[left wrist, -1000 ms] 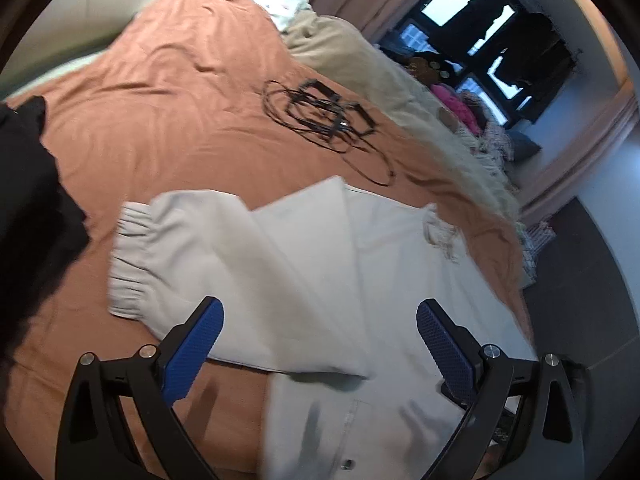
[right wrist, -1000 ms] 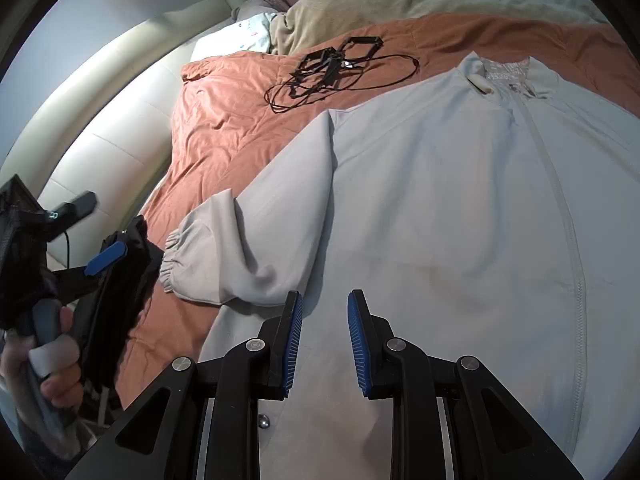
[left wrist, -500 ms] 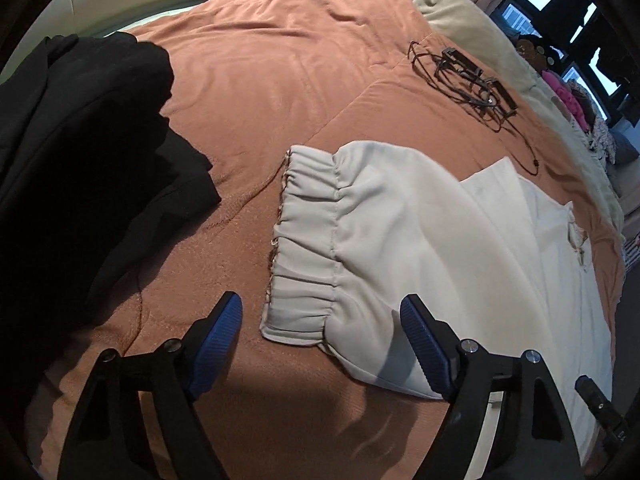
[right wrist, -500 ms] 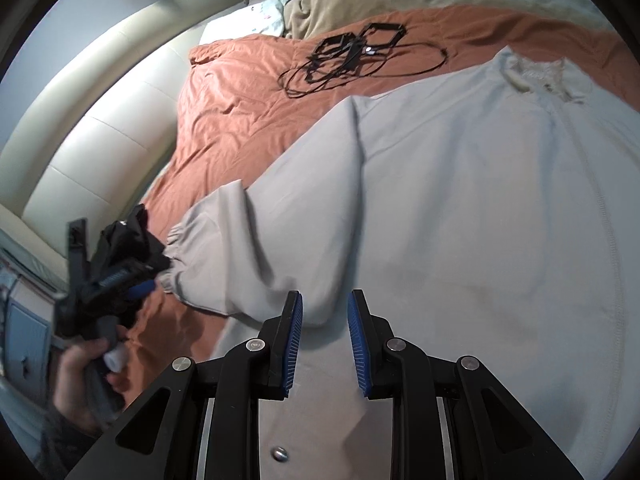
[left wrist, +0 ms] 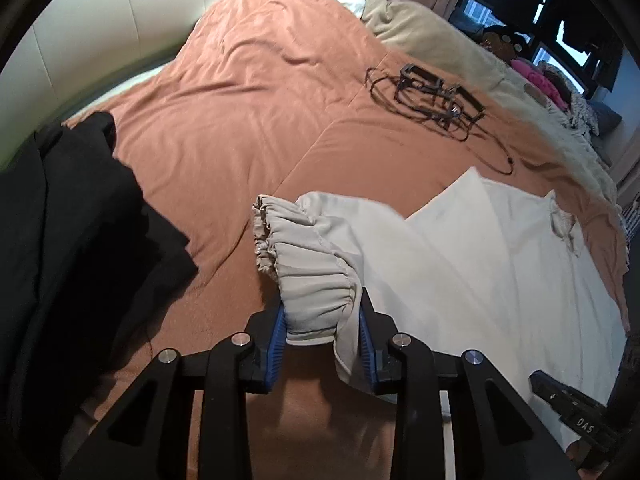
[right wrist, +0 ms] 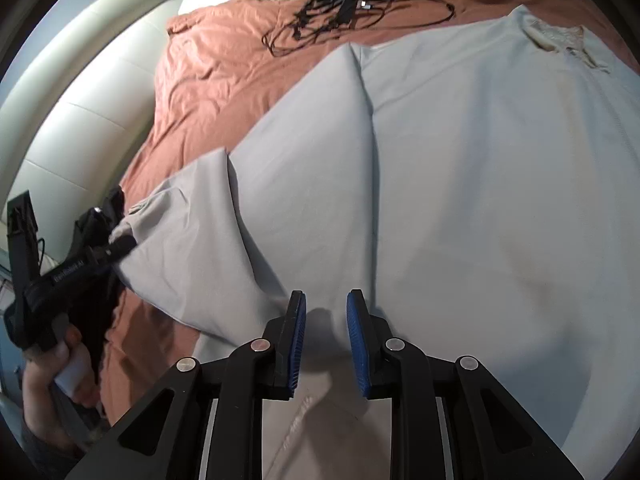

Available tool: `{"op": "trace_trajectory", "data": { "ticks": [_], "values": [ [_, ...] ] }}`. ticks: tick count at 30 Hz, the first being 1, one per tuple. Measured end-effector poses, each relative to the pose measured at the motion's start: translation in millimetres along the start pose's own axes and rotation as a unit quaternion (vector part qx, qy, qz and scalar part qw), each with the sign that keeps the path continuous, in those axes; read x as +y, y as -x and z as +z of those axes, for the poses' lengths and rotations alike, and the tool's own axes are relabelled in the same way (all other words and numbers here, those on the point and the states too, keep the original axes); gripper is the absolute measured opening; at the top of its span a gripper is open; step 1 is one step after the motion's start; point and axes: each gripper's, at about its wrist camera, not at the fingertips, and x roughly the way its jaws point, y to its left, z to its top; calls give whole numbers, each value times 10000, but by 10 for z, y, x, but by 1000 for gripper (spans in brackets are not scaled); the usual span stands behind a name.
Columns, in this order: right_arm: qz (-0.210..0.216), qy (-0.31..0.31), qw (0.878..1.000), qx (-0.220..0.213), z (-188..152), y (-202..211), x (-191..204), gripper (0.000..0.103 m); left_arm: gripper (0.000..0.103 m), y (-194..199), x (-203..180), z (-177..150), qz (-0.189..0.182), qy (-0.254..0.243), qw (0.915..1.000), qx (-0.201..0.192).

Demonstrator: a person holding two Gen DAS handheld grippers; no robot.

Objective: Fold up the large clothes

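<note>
A pale grey jacket (right wrist: 460,160) lies spread flat on the orange bedcover (left wrist: 260,100), zip side up. Its left sleeve ends in a gathered cuff (left wrist: 308,264). My left gripper (left wrist: 322,304) has its jaws closing on that cuff, which is bunched between the blue pads and raised off the bed. From the right wrist view, the left gripper (right wrist: 120,242) holds the sleeve end at the far left, with a hand (right wrist: 60,360) on its grip. My right gripper (right wrist: 326,296) hovers over the jacket's lower front, its jaws a narrow gap apart with nothing between them.
A black garment (left wrist: 80,240) lies heaped at the left edge of the bed. A tangle of black cables (left wrist: 432,96) sits beyond the jacket's shoulder. A beige blanket (left wrist: 440,40) lies at the far side, and a cream padded headboard (right wrist: 80,100) borders the bed.
My left gripper swung left to the sleeve cuff, dropped onto it and closed from wide open, lifting the cuff. My right gripper moved lower and closer over the jacket, its gap unchanged.
</note>
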Motion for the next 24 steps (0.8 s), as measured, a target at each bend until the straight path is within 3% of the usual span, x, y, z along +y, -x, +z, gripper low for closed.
{"op": "trace_trajectory", "data": {
  "ticks": [6, 10, 14, 24],
  "values": [
    [-20, -182, 9993, -319, -36, 541, -353, 25, 32, 585, -568, 274, -461, -361, 9968, -547],
    [-127, -313, 9975, -619, -44, 965, -667, 38, 31, 852, -1109, 452, -724, -708, 9914, -830],
    [-220, -437, 9946, -911, -55, 1375, -976, 41, 31, 1097, -1691, 507, -958, -1118, 9836, -1043],
    [-396, -851, 9850, -1449, -177, 2197, -1764, 49, 31, 1159, -2826, 424, -1412, -1871, 9660, -1088]
  ]
}}
